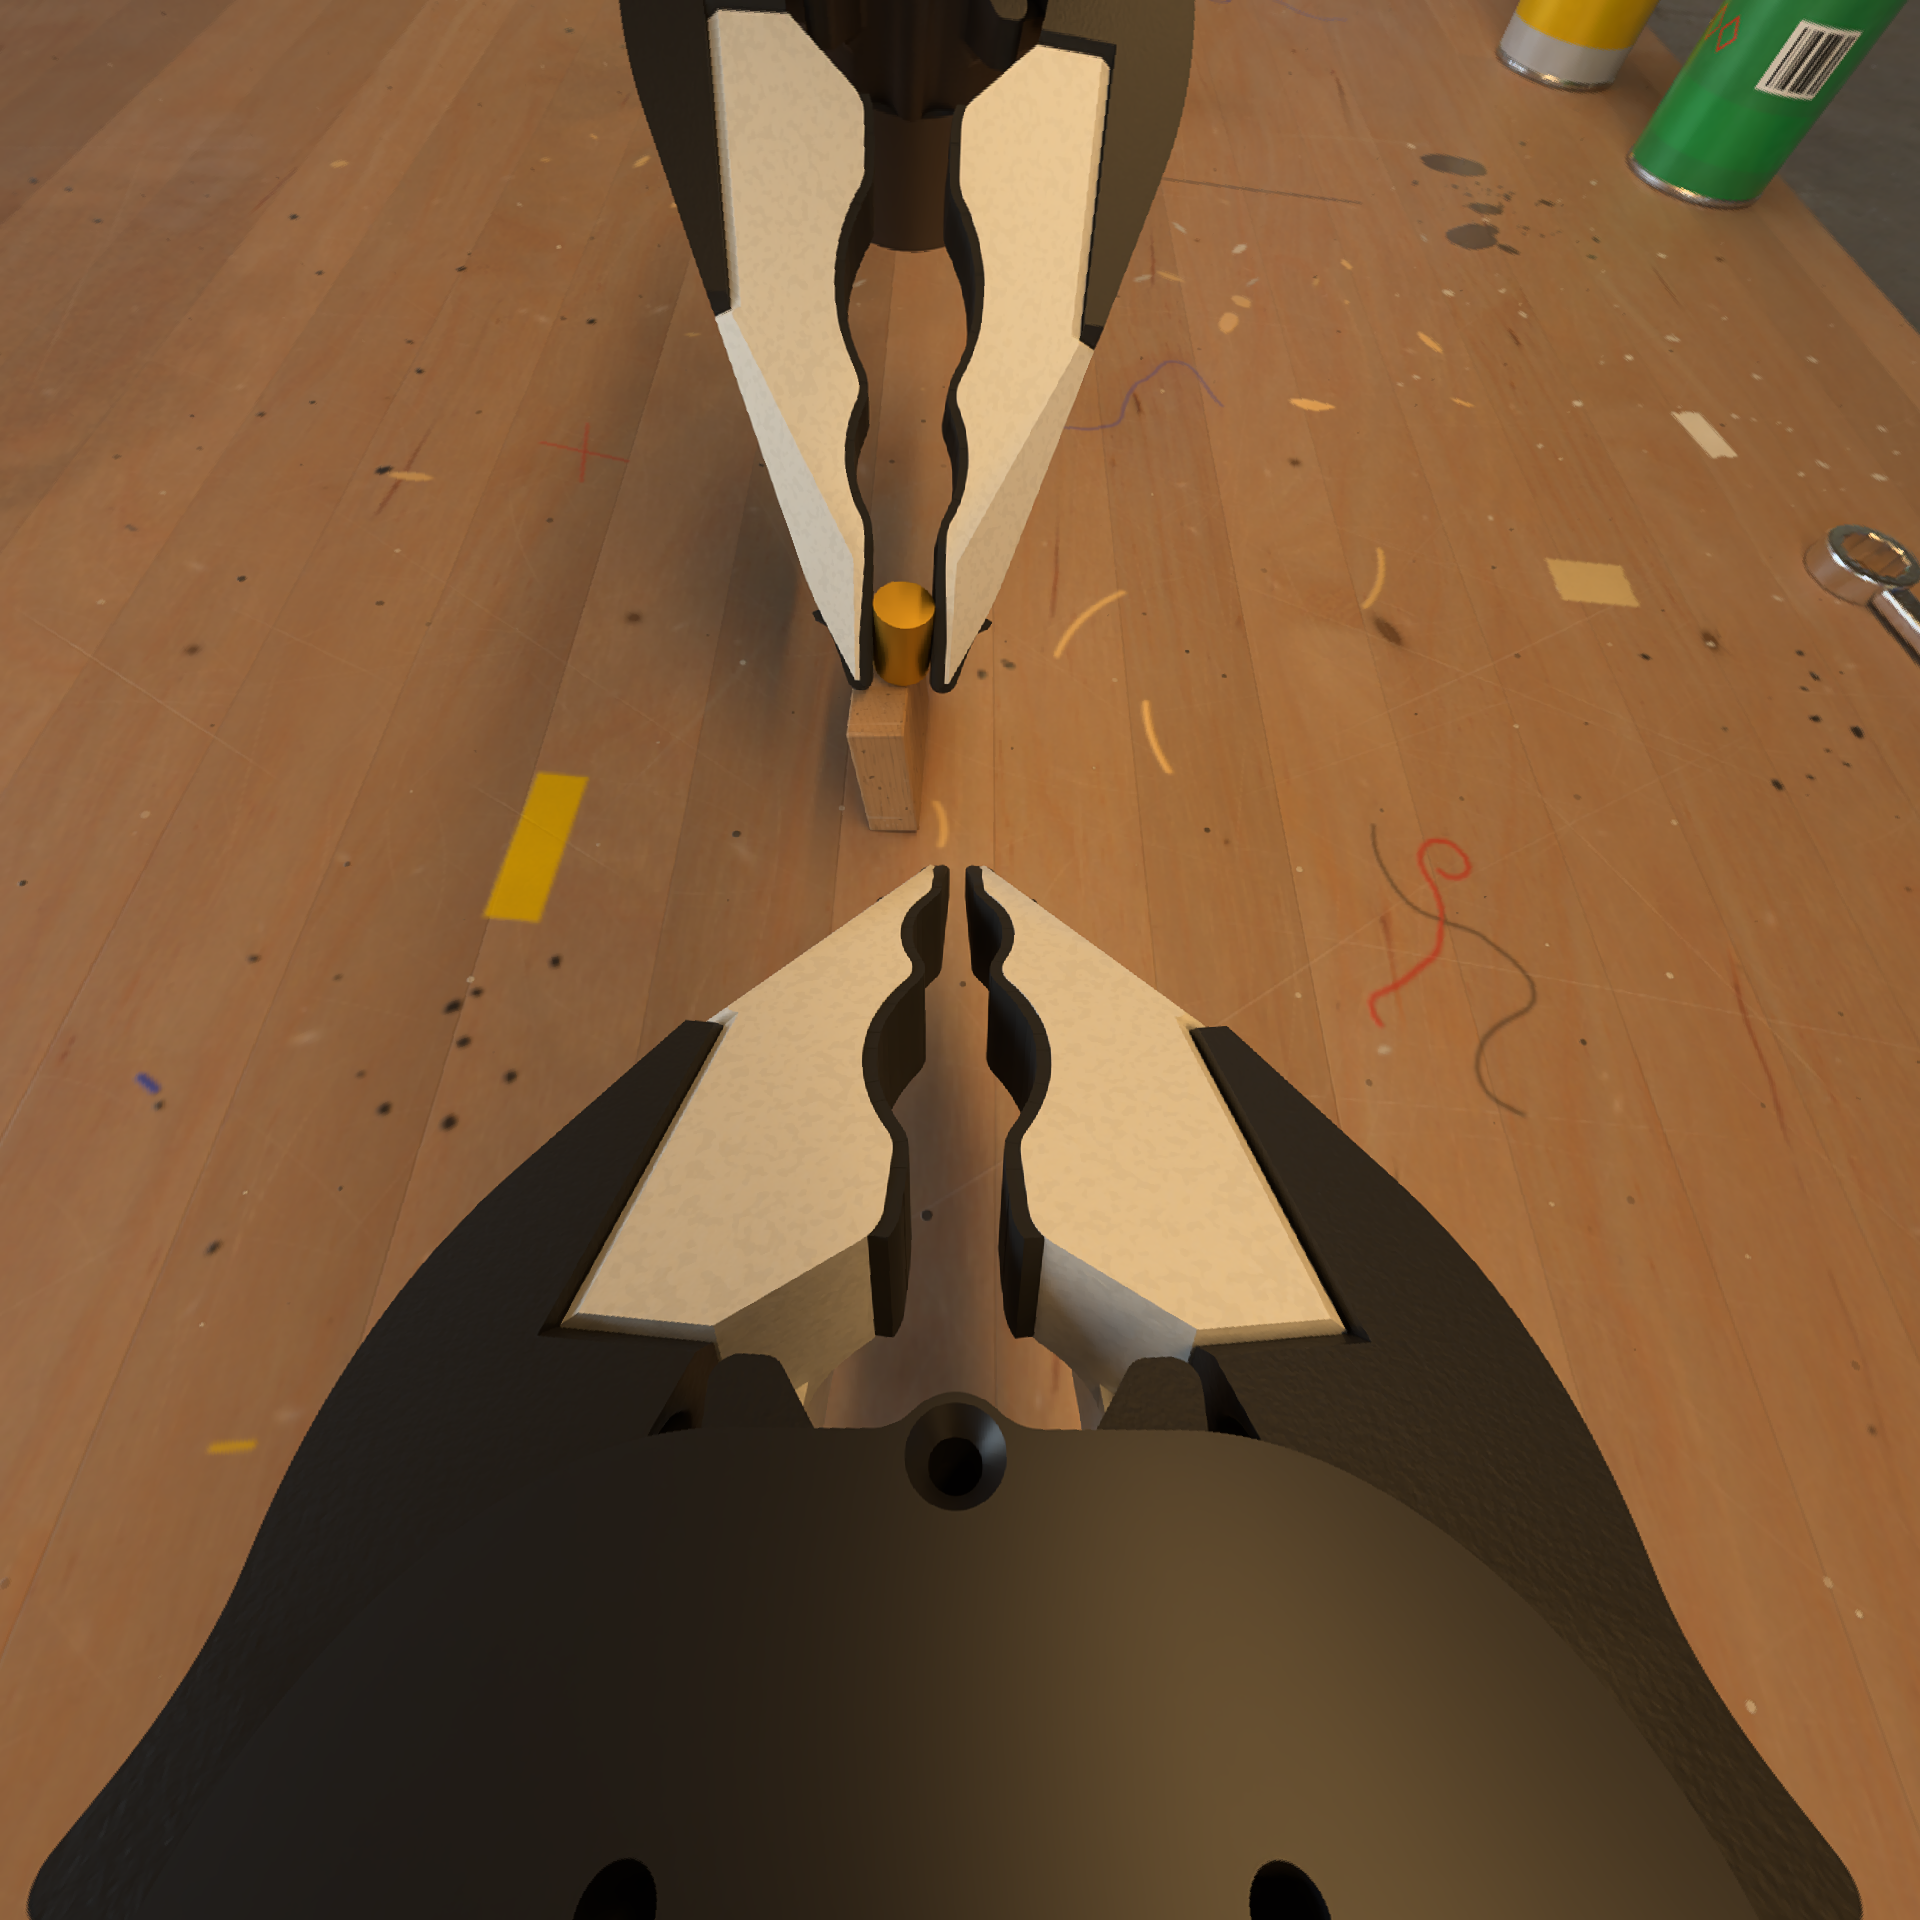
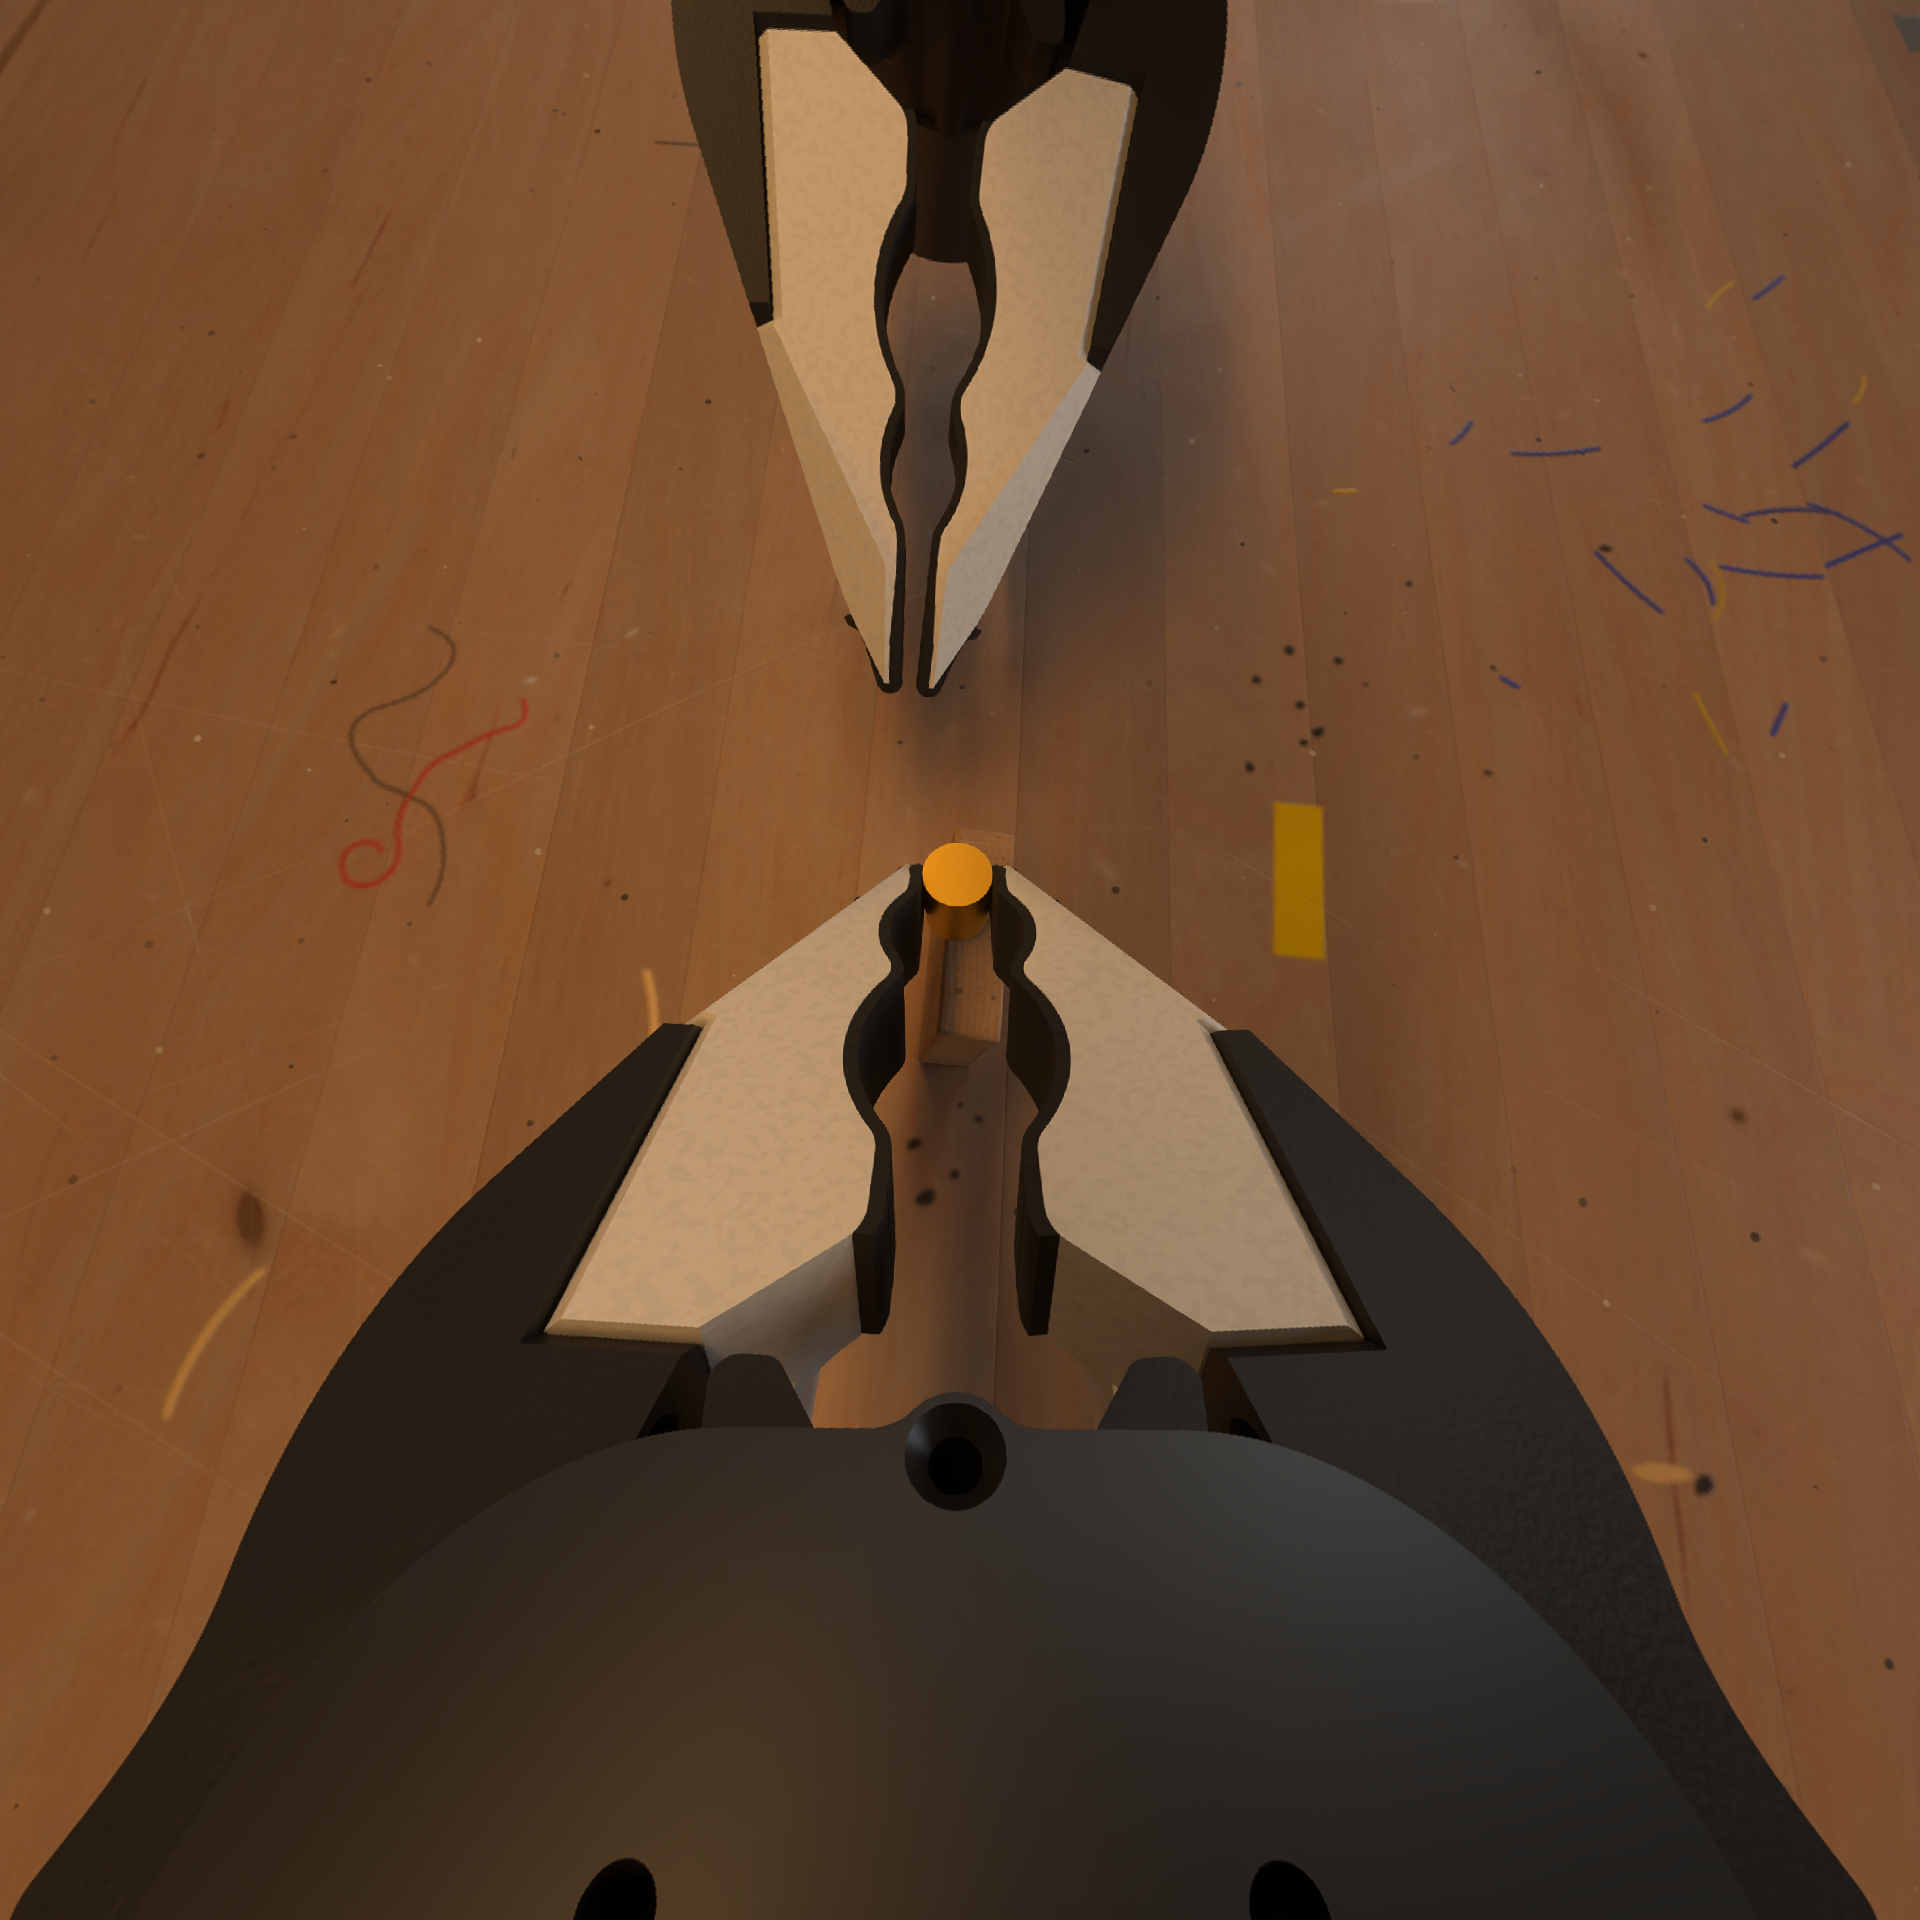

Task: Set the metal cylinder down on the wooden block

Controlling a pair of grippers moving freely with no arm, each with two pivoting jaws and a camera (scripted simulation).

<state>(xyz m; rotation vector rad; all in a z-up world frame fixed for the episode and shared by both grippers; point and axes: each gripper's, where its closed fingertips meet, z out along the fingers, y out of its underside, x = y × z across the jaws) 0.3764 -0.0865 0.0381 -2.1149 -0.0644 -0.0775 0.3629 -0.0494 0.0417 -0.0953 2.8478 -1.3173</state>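
A small gold metal cylinder stands upright between the fingertips of my right gripper, which is shut on it. It sits at or just above the top of a small upright wooden block; I cannot tell whether they touch. In the right wrist view the cylinder is at my right gripper's tips, with the block below between the fingers. My left gripper is shut and empty, just short of the block and facing the right one; it also shows in the right wrist view.
On the wooden workbench, a green can and a yellow-and-silver can stand at the far right near the bench edge. A steel wrench lies at the right. A yellow tape strip lies left of the block.
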